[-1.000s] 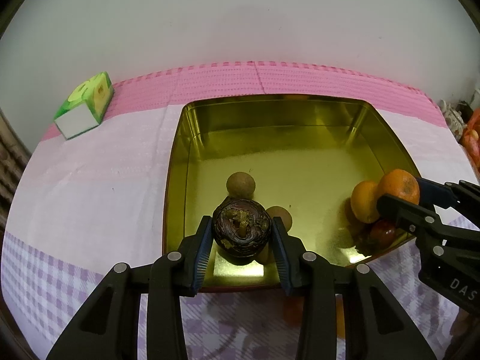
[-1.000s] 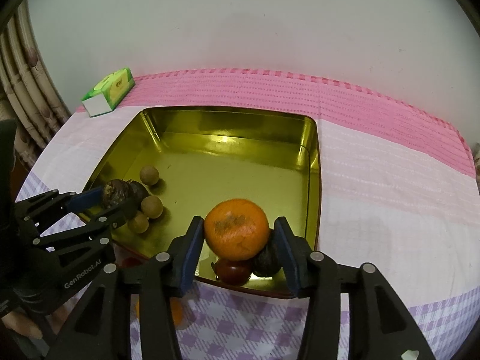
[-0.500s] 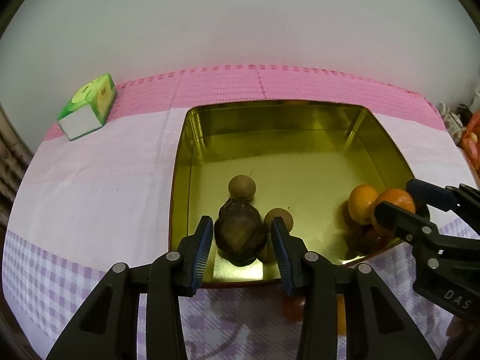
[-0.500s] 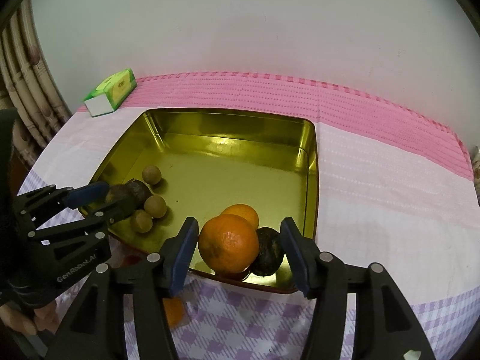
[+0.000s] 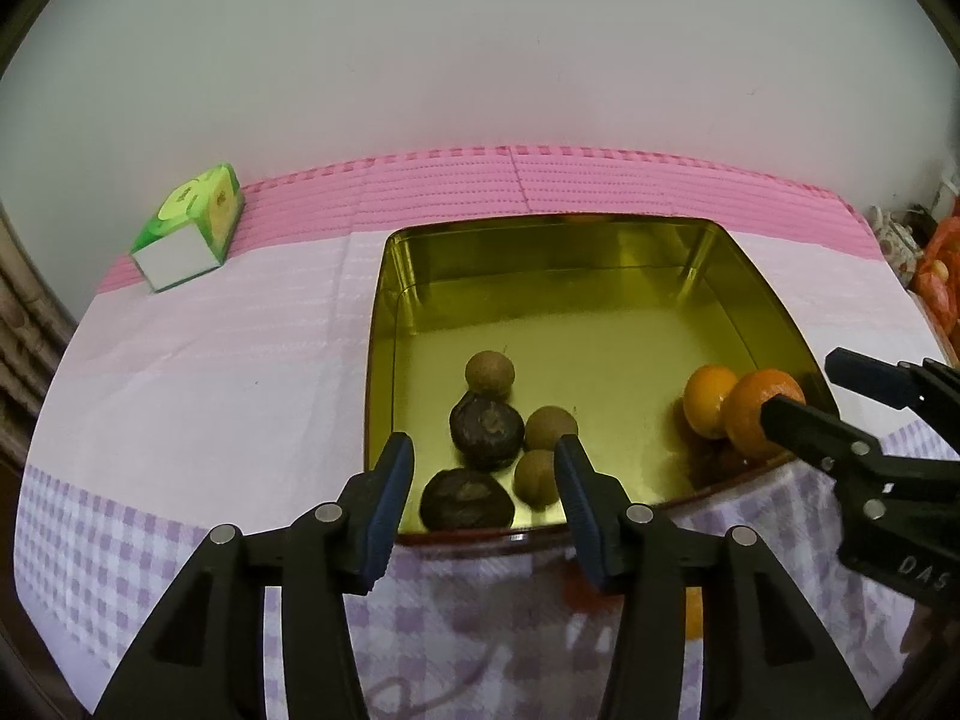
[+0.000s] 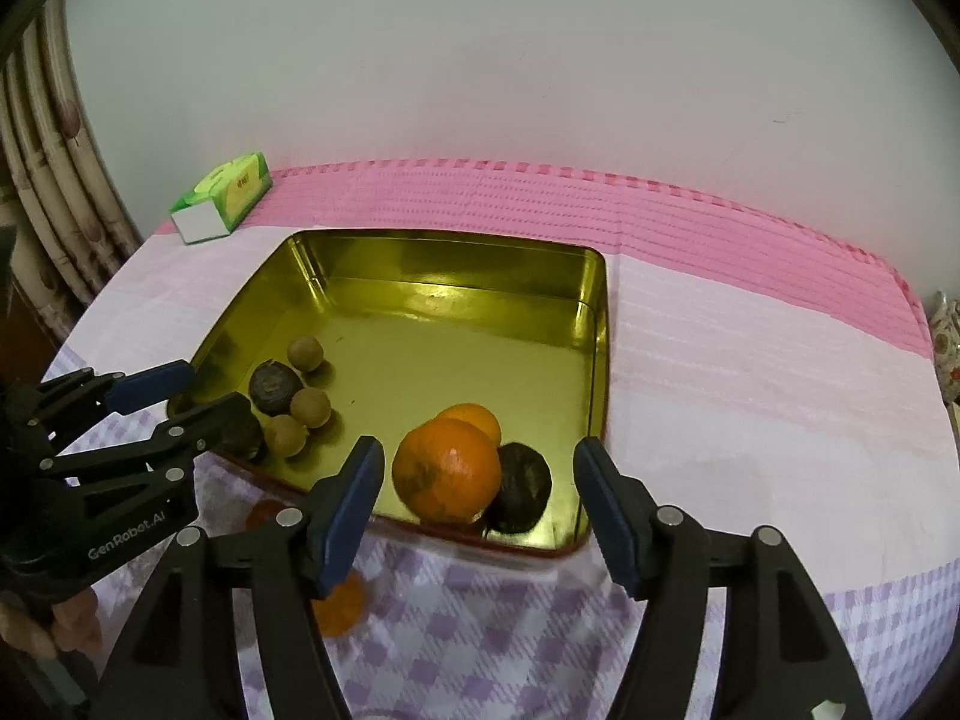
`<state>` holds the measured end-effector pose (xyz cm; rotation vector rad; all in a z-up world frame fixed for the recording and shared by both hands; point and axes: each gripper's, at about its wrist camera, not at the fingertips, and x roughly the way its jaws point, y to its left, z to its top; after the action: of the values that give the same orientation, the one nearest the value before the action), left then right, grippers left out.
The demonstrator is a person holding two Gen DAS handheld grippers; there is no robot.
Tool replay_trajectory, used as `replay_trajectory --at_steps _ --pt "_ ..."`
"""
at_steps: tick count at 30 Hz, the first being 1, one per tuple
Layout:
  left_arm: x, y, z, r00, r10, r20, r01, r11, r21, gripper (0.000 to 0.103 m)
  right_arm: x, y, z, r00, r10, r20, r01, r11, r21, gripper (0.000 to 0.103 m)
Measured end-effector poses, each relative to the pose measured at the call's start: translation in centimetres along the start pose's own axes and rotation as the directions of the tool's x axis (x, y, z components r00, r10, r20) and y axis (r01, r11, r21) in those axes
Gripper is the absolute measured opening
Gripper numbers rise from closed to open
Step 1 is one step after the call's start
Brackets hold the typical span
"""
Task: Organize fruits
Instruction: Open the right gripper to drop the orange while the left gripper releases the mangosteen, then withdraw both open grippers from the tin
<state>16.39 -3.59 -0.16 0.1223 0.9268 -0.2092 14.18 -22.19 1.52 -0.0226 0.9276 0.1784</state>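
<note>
On the pink-and-white cloth with lilac checks [image 6: 750, 396] sits a shallow square tin tray, gold and mirror-glossy inside, rounded corners, reddish outer rim [image 6: 591, 360]. All positions below are relative to this tray.

Near-left corner of tray: two dark, rough-skinned round fruits, one by the near wall [image 5: 467, 499], one just behind it [image 5: 486, 430]. Three small tan matte balls, dusty-looking skins, cluster around them: one farthest back [image 5: 490, 371], one right of the rear dark fruit [image 5: 551, 428], one nearest [image 5: 536, 477]. Contact between neighbours likely; cannot confirm for each.

Near-right corner of tray: large dimpled orange [image 6: 447, 469], a smaller smooth orange fruit [image 6: 471, 418] directly behind it, a dark wrinkled fruit [image 6: 521, 487] touching its right side.

Left gripper [image 5: 483, 504], black frame with blue ribbed pads: jaws opening, pads straddle the nearest dark fruit, gaps visible on both sides, no grip.

Right gripper [image 6: 478, 504]: jaws opening, fairly wide, large orange between them but clear of both pads.

Far left beyond tray: green-and-white cardboard carton [image 6: 223, 195].

Outside near wall: orange fruit on cloth, partly hidden [image 6: 340, 606].
</note>
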Motion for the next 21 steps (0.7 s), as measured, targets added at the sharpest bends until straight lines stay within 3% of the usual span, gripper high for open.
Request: replay_trajectory --at_steps 11,21 --pt "-2.5 1.2 -3.7 1.0 0.02 0.007 -0.02 1.0 0.018 0.051 -3.0 1.2 -3.8 1.0 0.027 -0.005 -0.027 1.0 -0.003 0.063" --pt "-1.9 1.2 -6.1 0.999 0.026 -0.037 -0.026 1.0 0.014 0.051 -1.3 3.7 -6.1 0.995 0.07 -0.066 -0.073 0.996 -0.047 0.062"
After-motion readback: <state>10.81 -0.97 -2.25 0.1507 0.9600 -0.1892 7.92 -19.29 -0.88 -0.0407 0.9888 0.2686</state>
